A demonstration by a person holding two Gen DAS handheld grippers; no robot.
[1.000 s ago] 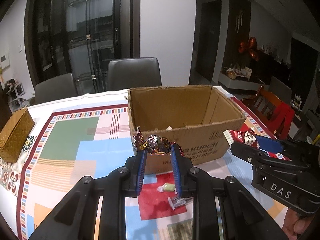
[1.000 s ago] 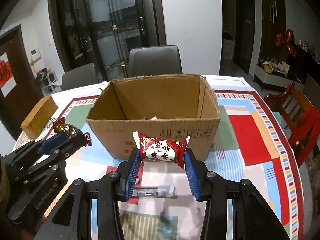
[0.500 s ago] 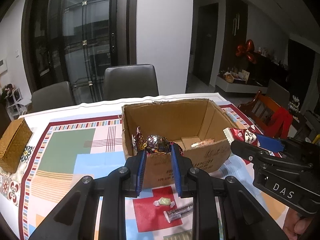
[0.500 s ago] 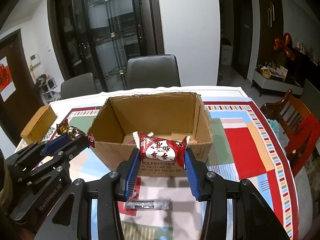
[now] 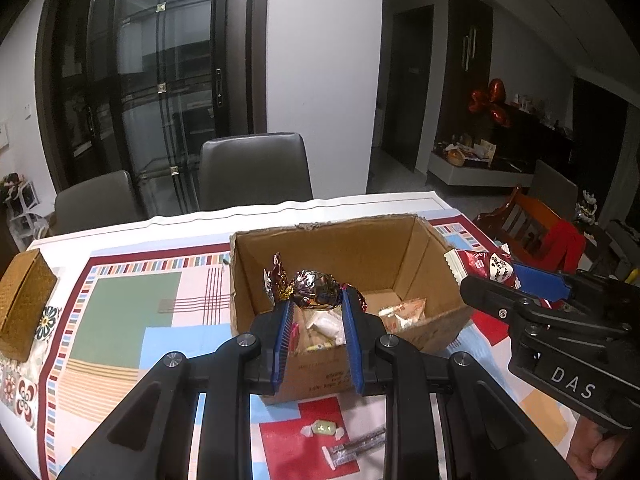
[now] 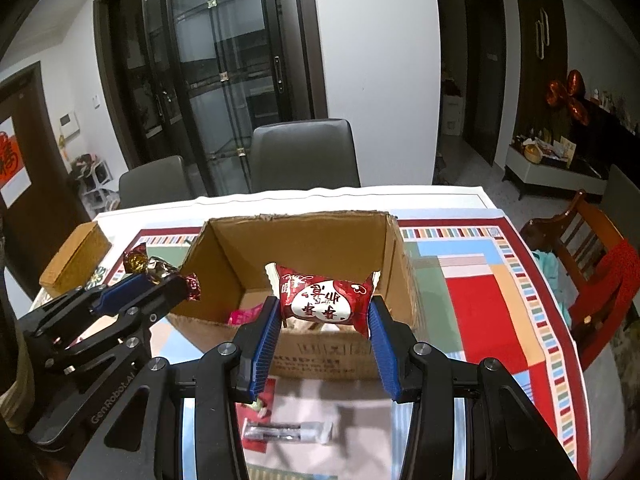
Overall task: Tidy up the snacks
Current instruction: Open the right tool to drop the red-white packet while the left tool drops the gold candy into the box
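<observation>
Both grippers have risen and closed in on the cardboard box (image 5: 348, 248), whose floor with its loose snack packets now shows. Left gripper (image 5: 316, 304) pinches a foil-wrapped candy (image 5: 314, 289) over the box's near wall. Right gripper (image 6: 324, 308) clamps a red snack packet (image 6: 325, 295) by its 2 ends, above the box's near edge. Down on the patterned tablecloth (image 5: 120, 304), a pale green candy (image 5: 323, 429) and a clear-wrapped stick (image 6: 288, 431) lie just in front of the box. Off left sits a woven box (image 5: 22, 304).

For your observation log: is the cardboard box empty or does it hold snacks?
Not empty. The open-topped cardboard box has several wrapped snacks on its floor.
</observation>
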